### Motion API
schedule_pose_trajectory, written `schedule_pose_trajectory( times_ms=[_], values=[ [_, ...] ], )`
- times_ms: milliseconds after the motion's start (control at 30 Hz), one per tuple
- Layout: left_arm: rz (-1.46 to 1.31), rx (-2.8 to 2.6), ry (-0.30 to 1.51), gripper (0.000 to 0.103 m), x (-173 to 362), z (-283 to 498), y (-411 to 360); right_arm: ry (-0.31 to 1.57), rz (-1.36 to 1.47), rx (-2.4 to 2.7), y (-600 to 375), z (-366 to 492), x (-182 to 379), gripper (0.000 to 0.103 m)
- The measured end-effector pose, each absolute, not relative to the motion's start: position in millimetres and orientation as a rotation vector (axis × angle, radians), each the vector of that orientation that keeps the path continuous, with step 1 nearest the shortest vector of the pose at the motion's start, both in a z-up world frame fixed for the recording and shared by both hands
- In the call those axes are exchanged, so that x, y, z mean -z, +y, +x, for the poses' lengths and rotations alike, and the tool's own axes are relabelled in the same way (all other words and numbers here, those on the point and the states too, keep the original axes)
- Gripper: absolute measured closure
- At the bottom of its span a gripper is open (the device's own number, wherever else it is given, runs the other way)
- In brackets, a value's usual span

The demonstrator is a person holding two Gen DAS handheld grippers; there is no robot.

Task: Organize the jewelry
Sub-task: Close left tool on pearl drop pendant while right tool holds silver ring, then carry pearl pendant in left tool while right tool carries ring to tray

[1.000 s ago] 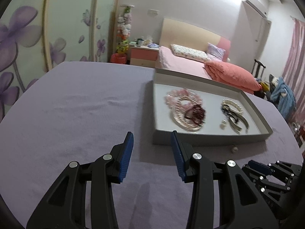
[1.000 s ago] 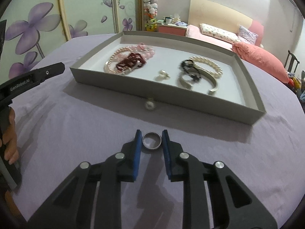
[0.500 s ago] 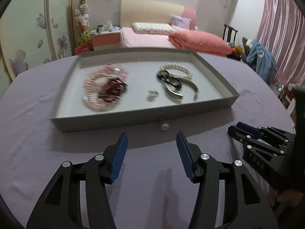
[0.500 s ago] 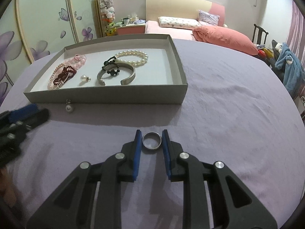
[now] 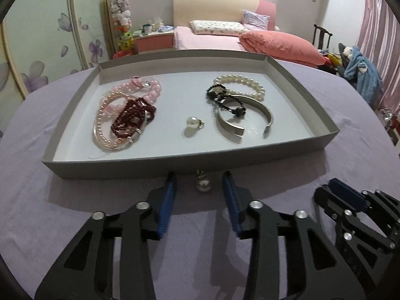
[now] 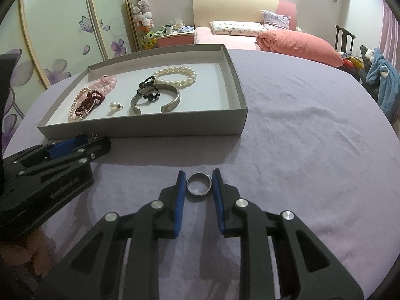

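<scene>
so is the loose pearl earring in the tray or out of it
Out. The pearl earring lies on the purple cloth just outside the tray front wall.

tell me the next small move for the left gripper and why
Probably finish closing the left gripper on the pearl earring: it lies on the purple cloth between the closing fingers, untouched, just outside the grey tray. Its match is already inside. The right gripper holds a ring.
</scene>
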State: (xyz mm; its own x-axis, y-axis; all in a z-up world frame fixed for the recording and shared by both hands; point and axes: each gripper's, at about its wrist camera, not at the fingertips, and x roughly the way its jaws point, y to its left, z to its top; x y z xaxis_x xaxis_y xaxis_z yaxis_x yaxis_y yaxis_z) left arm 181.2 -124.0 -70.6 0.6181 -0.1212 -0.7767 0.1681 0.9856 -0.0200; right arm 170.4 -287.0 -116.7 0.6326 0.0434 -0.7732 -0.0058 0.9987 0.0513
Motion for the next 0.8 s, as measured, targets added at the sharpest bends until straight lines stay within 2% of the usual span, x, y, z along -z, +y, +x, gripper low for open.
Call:
schedule_pose_trajectory(
  times_ms=[67,100,133,600,800],
  values=[
    [0.064,0.149,0.886,0.076,70.6,180.2,-122.7,0.886,0.042,-0.027,-285.9,170.9,117.1,0.081],
    [0.06,0.145,0.886,0.086,70.4,179.9,-120.9,0.886,0.038,-0.026,-285.2,170.7,116.9,0.081],
    [0.051,0.147,0.887,0.088,70.0,180.6,-118.2,0.886,0.035,-0.024,-284.5,170.5,116.8,0.081],
    [0.108,0.079,0.888,0.088,68.8,154.0,-31.6,0.886,-0.058,-0.111,-234.9,167.5,117.3,0.081],
    [0.092,0.077,0.889,0.088,68.2,154.2,-25.6,0.887,-0.064,-0.114,-228.9,168.4,117.3,0.081]
  ],
)
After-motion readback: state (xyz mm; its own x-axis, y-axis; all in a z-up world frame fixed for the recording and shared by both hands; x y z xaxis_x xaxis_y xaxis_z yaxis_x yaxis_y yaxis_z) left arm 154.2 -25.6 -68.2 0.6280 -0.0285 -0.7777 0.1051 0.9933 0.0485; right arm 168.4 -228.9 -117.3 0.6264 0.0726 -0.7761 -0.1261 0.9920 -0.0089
